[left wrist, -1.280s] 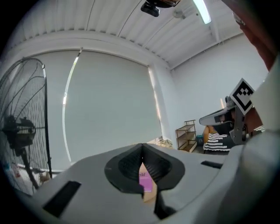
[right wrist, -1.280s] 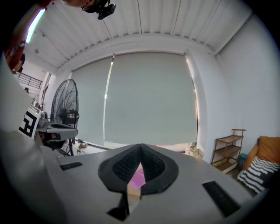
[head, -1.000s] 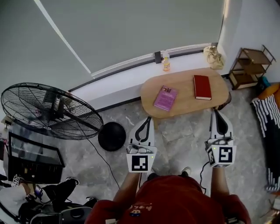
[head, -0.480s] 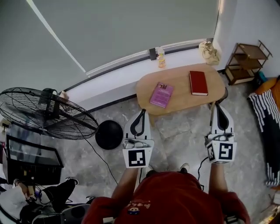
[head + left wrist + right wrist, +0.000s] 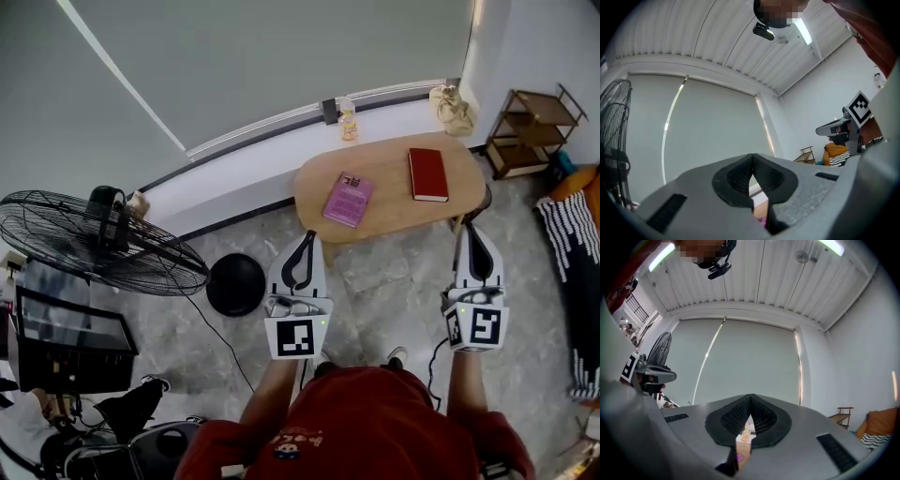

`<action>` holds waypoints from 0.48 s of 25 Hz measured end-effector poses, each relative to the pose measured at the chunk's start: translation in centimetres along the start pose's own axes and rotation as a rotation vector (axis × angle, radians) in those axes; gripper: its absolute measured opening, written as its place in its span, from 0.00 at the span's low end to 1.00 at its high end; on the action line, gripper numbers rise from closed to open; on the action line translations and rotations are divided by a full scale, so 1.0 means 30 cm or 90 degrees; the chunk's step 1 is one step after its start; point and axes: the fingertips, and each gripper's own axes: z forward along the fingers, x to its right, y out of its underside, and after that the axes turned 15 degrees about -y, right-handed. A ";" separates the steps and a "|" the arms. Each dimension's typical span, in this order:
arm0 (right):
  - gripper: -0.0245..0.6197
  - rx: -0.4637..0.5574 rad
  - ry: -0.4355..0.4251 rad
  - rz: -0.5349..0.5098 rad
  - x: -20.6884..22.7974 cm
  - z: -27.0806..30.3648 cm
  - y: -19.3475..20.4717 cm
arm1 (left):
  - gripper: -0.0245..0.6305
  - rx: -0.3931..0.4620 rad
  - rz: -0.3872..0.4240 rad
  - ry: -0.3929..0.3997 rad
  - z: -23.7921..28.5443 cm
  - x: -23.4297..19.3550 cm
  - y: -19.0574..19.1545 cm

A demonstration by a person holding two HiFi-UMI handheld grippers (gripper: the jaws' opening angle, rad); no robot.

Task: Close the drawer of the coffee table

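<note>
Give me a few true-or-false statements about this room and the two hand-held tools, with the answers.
1. Two books lie on the coffee table, a pink book and a red book. True.
2. The red book lies on top of the pink book. False: they lie apart, side by side.
3. The left tool and the right tool are both shut and hold nothing. True.
4. A big fan stands on the person's right. False: the fan stands on the left.
5. A small bottle stands on the coffee table. False: the bottle stands on the window ledge behind the table.
</note>
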 end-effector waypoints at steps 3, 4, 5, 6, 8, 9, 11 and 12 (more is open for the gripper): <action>0.03 0.000 0.001 0.000 0.002 -0.012 0.010 | 0.05 -0.002 0.004 0.001 -0.012 0.008 0.005; 0.03 -0.004 0.000 0.000 0.002 -0.016 0.019 | 0.05 -0.002 0.005 0.001 -0.015 0.011 0.007; 0.03 -0.009 0.000 0.000 0.001 -0.019 0.029 | 0.05 -0.003 0.006 0.001 -0.018 0.015 0.010; 0.03 -0.014 0.000 0.001 0.002 -0.023 0.038 | 0.05 -0.003 0.007 0.001 -0.022 0.020 0.013; 0.03 -0.021 0.001 0.005 0.003 -0.034 0.053 | 0.05 -0.005 0.004 0.001 -0.029 0.031 0.017; 0.03 -0.025 0.001 0.007 0.003 -0.040 0.060 | 0.05 -0.005 0.003 0.001 -0.032 0.037 0.019; 0.03 -0.031 0.003 0.011 0.007 -0.050 0.075 | 0.05 -0.004 0.007 0.004 -0.037 0.048 0.023; 0.03 -0.033 0.005 0.010 0.010 -0.054 0.080 | 0.05 -0.006 0.009 0.006 -0.039 0.053 0.027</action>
